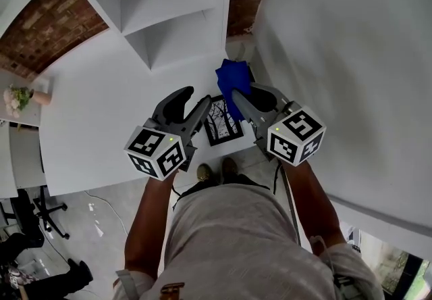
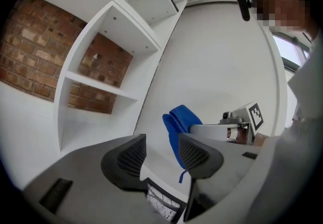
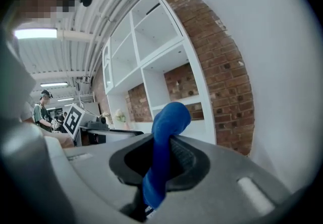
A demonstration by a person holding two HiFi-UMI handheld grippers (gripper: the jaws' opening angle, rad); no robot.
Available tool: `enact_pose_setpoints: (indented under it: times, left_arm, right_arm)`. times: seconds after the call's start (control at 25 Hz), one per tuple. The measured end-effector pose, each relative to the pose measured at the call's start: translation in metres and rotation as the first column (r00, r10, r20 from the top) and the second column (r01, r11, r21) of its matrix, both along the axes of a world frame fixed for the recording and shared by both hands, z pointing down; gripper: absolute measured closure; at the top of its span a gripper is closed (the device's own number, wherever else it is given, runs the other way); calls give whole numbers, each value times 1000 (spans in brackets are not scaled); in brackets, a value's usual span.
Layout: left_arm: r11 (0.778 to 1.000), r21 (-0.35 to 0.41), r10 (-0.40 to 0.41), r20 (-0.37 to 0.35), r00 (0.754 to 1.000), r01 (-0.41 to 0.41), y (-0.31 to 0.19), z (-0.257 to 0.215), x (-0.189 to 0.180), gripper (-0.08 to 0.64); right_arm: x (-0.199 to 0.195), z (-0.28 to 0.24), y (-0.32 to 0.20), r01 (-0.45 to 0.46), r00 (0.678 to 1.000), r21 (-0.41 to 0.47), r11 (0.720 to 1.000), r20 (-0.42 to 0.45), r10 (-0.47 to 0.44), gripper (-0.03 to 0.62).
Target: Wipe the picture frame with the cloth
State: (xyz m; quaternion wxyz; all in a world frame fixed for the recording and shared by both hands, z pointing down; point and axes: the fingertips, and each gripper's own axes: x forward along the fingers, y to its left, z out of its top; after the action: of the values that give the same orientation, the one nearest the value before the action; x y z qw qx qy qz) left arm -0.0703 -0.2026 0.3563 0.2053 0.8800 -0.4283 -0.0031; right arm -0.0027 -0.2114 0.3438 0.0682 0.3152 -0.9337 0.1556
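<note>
A blue cloth (image 1: 233,82) is pinched in my right gripper (image 1: 237,99), which is shut on it; the cloth sticks up out of the jaws (image 3: 166,132) and hangs down below them. My left gripper (image 1: 196,99) is open, and only white wall shows between its fingers (image 2: 162,155). The picture frame (image 1: 223,121), black-edged with a tree print, lies low down beyond the person's shoes, between the two grippers. Its corner (image 2: 162,203) shows under the left gripper's fingers, apart from the pads. From the left gripper view the cloth (image 2: 179,127) hangs just right of the jaws.
A white shelf unit (image 1: 162,15) with brick backing (image 1: 40,35) stands ahead, and a plain white wall (image 1: 351,55) rises at the right. At the left are a flower vase (image 1: 20,97) and an office chair (image 1: 40,214). Another person (image 3: 44,109) stands far off.
</note>
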Motion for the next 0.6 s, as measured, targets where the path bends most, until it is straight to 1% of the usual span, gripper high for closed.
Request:
enact_pose_setpoints:
  times: [0.12,0.32,0.44,0.6]
  left_arm:
    - [995,99,-1,-2,1000,1,1,-28,-1,380]
    - [972,235,-18,-3,1000,18,9,-71,-1,433]
    - [955,296,-19,1,1000,18,14,-89,1,472]
    - [934,358,-28,12,1000,22,18,-105,2,518]
  right_arm:
    - [-4,-24,0,8,999,91,996,38,-11,541]
    - [-10,-60,10,37,994,238,970,88,-59,541]
    - [-12,-74,17,48,988,291,955,124,-87,541]
    - [-17,-88,25,64,982,346,936,145,-121,541]
